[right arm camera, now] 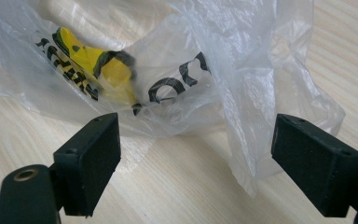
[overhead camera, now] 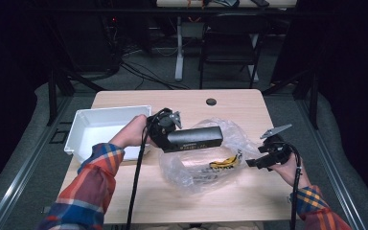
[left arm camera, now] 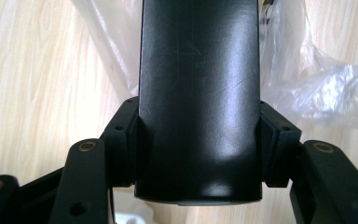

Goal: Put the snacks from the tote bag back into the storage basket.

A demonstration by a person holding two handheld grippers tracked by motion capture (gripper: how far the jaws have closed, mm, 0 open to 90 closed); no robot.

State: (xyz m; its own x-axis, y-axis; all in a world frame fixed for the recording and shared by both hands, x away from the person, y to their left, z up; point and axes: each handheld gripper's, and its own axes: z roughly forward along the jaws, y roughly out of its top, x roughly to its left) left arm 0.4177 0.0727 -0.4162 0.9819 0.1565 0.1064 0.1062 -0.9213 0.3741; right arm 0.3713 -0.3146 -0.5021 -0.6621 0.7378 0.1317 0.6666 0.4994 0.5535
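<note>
We see the left tongs (overhead camera: 165, 135) pinching a long black box (overhead camera: 194, 139) above the clear plastic bag (overhead camera: 199, 165) at mid-surface (overhead camera: 249, 191); the right tongs (overhead camera: 255, 162) stand spread beside the bag's right edge.

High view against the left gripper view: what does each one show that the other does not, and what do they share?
High view alone: the white bin, the right gripper open beside the plastic bag, and yellow-black printing inside the bag. Left gripper view alone: both pads pressing the black box's sides. Shared: the left gripper holding the box, the bag, the wooden table.
</note>
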